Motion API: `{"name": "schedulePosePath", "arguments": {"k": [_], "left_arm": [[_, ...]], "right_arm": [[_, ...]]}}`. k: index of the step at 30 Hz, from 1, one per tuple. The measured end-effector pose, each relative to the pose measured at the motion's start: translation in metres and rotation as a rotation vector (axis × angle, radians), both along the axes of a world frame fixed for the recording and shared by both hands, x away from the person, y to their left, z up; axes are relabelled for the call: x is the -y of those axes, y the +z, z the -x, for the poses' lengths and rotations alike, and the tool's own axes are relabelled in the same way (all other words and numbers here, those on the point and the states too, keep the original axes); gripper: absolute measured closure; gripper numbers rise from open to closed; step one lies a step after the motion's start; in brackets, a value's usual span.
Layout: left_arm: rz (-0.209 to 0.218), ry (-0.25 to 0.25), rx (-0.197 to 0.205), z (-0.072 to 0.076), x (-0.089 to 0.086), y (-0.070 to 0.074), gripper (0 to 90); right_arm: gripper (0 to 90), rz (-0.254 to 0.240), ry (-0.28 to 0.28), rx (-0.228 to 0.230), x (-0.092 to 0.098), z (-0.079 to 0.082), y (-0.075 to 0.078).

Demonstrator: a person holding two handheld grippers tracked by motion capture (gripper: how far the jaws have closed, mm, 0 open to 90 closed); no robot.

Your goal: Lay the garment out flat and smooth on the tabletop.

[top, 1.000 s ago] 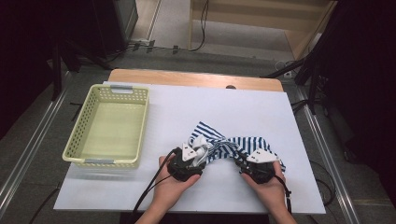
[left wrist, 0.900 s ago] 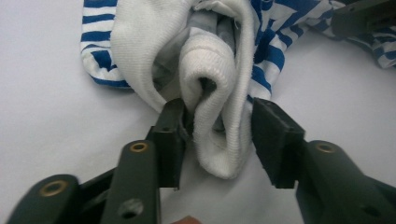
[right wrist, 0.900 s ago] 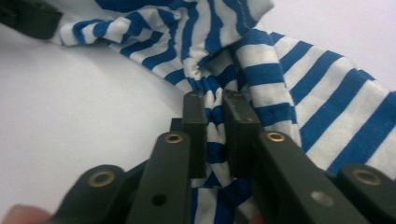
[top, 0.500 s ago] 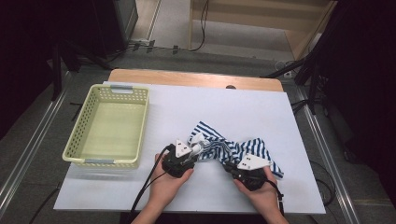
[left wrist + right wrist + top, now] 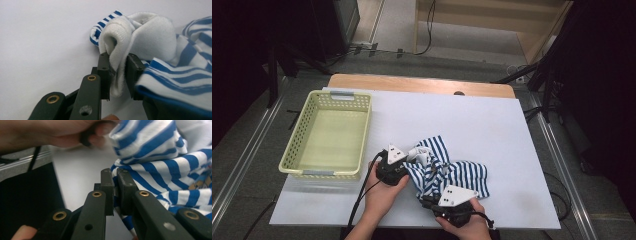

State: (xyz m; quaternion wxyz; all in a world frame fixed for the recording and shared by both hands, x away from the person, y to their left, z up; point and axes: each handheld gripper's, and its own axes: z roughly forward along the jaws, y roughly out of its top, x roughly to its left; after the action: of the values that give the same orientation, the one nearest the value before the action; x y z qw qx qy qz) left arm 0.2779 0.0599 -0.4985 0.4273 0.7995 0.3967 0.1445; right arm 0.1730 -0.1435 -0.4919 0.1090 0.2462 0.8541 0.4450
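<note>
On the white table (image 5: 492, 125), beside the yellow basket (image 5: 329, 140), a blue-striped garment (image 5: 447, 172) lies bunched near the front edge. It should be lifted evenly, both holds kept firm, so the fabric spreads without slipping. The left gripper (image 5: 117, 72) is clamped on a white ribbed fold; the right gripper (image 5: 115, 190) is closed tight on a striped edge.

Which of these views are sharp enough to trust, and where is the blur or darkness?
High view: table evenly lit, surroundings dark, striped cloth a little soft. Left gripper view: crisp on the white fold pinched in the left tongs. Right gripper view: right tongs sharp, the hand above and the cloth's top edge smeared.
</note>
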Motion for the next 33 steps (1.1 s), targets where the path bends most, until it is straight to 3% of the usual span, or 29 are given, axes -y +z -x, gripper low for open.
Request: {"name": "schedulePosePath", "arguments": {"k": [1, 4, 5, 9, 11, 14, 19, 22, 27, 33], "left_arm": [[0.001, 0.003, -0.002, 0.0, 0.0, 0.0, 75.1], [0.002, 0.027, -0.004, -0.001, -0.003, 0.001, 69.2], [0.014, 0.031, -0.005, 0.0, -0.005, 0.003, 67.0], [0.094, 0.031, 0.018, 0.004, -0.015, 0.018, 60.3], [0.127, 0.028, 0.028, 0.007, -0.021, 0.027, 58.9], [0.137, 0.018, 0.037, 0.013, -0.025, 0.035, 55.8], [0.128, -0.001, 0.025, 0.019, -0.028, 0.033, 49.6], [0.122, -0.01, -0.001, 0.026, -0.028, 0.023, 46.3], [0.095, -0.033, -0.055, 0.037, -0.026, 0.004, 44.0], [0.048, -0.065, -0.086, 0.046, -0.021, -0.009, 43.5]], "right_arm": [[77.9, -0.01, 0.003, 0.003, -0.001, 0.001, 0.001], [54.7, -0.06, 0.018, 0.003, 0.003, 0.0, 0.006], [52.2, -0.067, 0.012, 0.016, 0.005, 0.0, 0.008], [48.3, -0.116, -0.041, 0.056, 0.024, -0.007, 0.018], [48.4, -0.139, -0.08, 0.053, 0.035, -0.014, 0.023], [49.2, -0.147, -0.143, 0.068, 0.052, -0.029, 0.027], [50.5, -0.097, -0.273, 0.078, 0.07, -0.065, 0.027], [50.7, -0.073, -0.342, 0.037, 0.075, -0.093, 0.018], [50.8, 0.0, -0.37, -0.035, 0.068, -0.127, -0.004], [50.9, 0.072, -0.399, -0.105, 0.057, -0.147, -0.021]]}}
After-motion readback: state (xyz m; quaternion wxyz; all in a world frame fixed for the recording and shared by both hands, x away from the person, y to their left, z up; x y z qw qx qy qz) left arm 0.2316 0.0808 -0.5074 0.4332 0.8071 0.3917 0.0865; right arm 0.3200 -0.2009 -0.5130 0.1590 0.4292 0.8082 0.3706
